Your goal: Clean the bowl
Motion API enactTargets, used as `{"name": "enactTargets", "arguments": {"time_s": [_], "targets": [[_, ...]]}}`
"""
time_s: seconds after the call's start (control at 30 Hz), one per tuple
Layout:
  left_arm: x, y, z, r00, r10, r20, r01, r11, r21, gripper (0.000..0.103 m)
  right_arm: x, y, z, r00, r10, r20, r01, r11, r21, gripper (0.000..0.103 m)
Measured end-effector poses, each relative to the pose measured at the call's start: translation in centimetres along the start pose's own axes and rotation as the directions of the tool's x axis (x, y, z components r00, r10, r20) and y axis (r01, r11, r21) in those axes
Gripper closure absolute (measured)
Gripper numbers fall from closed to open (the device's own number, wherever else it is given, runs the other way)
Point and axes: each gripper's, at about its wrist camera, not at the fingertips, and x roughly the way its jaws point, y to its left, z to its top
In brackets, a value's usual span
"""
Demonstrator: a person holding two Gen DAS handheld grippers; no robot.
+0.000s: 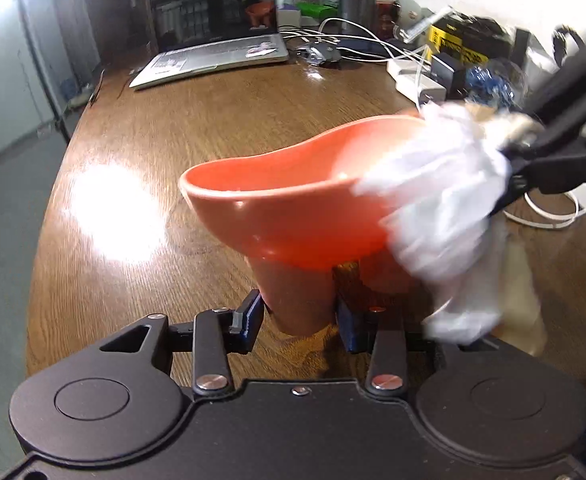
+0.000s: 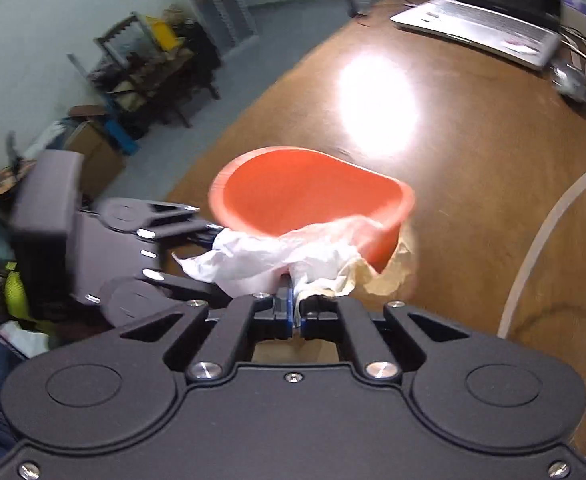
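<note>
- The wooden table (image 1: 141, 128) ran wide and bare on the left, its curved left edge dropping off to grey floor, with a bright glare patch on the open wood.
- The laptop (image 1: 213, 52) sat open at the far edge, well apart from the work.
- The left gripper (image 1: 299, 314) pinched one stubby leg of the orange bowl (image 1: 293, 208) between its blue pads, and the bowl sat tilted at the table's middle — open wood lay on its left and far sides.
- The right gripper (image 2: 296, 306) had its jaws pressed together on a white tissue (image 2: 261, 256), which draped over the bowl's near rim; the tissue was blurred in the left wrist view.
- Cables and boxes (image 1: 453, 52) crowded the far right corner — little free room there, and a white cord lay near the right edge.
</note>
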Motion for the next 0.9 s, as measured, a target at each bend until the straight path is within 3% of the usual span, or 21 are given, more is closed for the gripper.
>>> {"name": "enactTargets", "arguments": {"time_s": [0.1,0.33,0.5,0.63,0.9], "targets": [[-0.1,-0.1,0.1,1.0,-0.002,0.014,0.002,1.0,-0.009,0.064,2.2,2.1,2.1,0.999,0.042,0.001,-0.041,0.99,-0.137,0.098],[-0.1,0.3,0.1,0.999,0.032,0.019,-0.032,0.999,-0.012,0.064,6.3,2.8,7.6,0.996,0.089,-0.015,-0.089,0.953,-0.289,0.101],[0.3,0.3,-0.4,1.0,0.026,0.006,-0.026,0.999,-0.028,0.064,8.6,1.1,11.3,0.998,0.067,0.002,-0.063,0.957,-0.284,0.101],[0.5,0.1,-0.6,1.0,0.006,0.004,-0.006,1.0,-0.023,0.064,9.0,-2.1,12.8,0.999,-0.027,0.032,0.034,0.971,-0.236,0.101],[0.9,0.0,-0.7,0.999,-0.044,0.01,0.044,0.999,0.011,0.064,6.7,-9.4,10.8,0.98,-0.198,0.026,0.199,0.977,-0.078,0.101]]}}
